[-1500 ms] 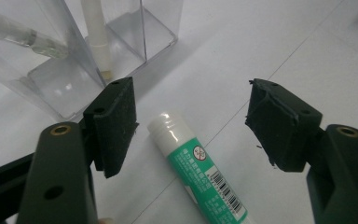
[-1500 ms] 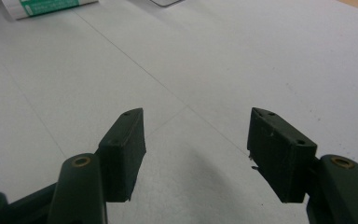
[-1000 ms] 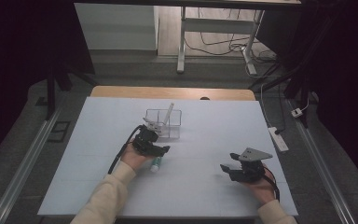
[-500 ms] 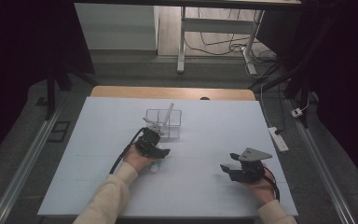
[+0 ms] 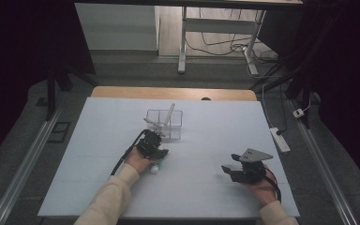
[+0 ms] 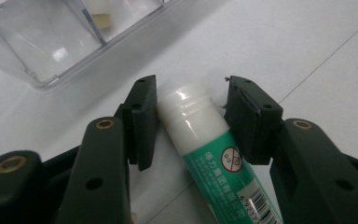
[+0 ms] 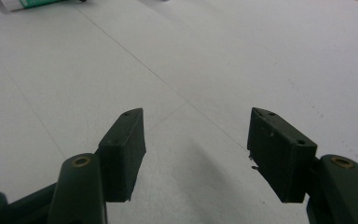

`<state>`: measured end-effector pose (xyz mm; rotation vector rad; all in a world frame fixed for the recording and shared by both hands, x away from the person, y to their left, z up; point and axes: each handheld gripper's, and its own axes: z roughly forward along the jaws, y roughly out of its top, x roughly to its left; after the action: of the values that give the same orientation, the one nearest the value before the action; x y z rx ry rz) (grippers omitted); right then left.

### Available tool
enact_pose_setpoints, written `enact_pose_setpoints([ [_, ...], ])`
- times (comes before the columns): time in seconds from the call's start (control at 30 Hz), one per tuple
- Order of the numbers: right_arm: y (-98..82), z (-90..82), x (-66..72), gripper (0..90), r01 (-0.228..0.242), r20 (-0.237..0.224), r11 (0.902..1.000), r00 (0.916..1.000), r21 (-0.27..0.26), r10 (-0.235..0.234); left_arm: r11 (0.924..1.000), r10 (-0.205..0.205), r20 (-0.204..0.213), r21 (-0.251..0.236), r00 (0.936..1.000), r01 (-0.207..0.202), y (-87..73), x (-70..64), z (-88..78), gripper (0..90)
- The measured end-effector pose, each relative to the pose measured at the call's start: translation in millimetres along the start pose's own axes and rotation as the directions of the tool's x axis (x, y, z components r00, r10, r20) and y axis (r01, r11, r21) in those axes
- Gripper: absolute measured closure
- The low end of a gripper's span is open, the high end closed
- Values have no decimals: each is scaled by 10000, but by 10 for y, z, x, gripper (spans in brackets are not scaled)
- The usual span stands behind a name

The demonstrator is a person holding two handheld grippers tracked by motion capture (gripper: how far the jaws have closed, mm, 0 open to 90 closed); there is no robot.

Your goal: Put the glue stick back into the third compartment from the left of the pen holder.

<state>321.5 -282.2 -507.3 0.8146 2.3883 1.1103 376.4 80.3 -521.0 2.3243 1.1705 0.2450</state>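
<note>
Between the left gripper (image 6: 189, 121)'s just-closing jaws, not yet pinching, a glue stick (image 6: 209, 144) is lying flat on the table (image 5: 206, 187), the clear organizer (image 5: 165, 123) waiting at twelve o'clock, while the right gripper (image 7: 196, 154) is idling spread at three o'clock.

my sleeves: cream knit, both forearms | left tool (image 5: 161, 154): black body, black cable looping off at 7 o'clock | right tool (image 5: 228, 170): black, grey three-cornered plate on top | jaws: dark flat pads, brass pivot rivets, small screw holes
</note>
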Motion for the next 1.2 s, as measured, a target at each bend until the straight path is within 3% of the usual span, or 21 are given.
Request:
enact_pose_setpoints([
  [0.13, 0, -5, -5, 366, 5, 1, 10000, 10000, -26, -5, 10000, -44, -82, 7, 10000, 44, 0, -14, -2, 561],
  [0.43, -2, -6, -6, 366, -55, 10, 10000, 10000, -68, 55, 9999, -91, 172, 47, 9998, 90, -1, 9, -21, 603],
  [0.8, -1, -4, -7, 366, 26, 61, 10000, 10000, 13, -26, 9987, -99, 350, -494, 9993, 116, -12, 34, -128, 640],
  [1.03, -2, -1, -11, 365, 62, 70, 10000, 10000, 66, -62, 9916, -262, 459, -1254, 9986, 318, -12, 48, -248, 644],
  [1.2, -3, 0, -9, 365, 85, 75, 10000, 9999, 39, -85, 9895, -172, 601, -1421, 9980, 256, -13, 44, -283, 644],
])
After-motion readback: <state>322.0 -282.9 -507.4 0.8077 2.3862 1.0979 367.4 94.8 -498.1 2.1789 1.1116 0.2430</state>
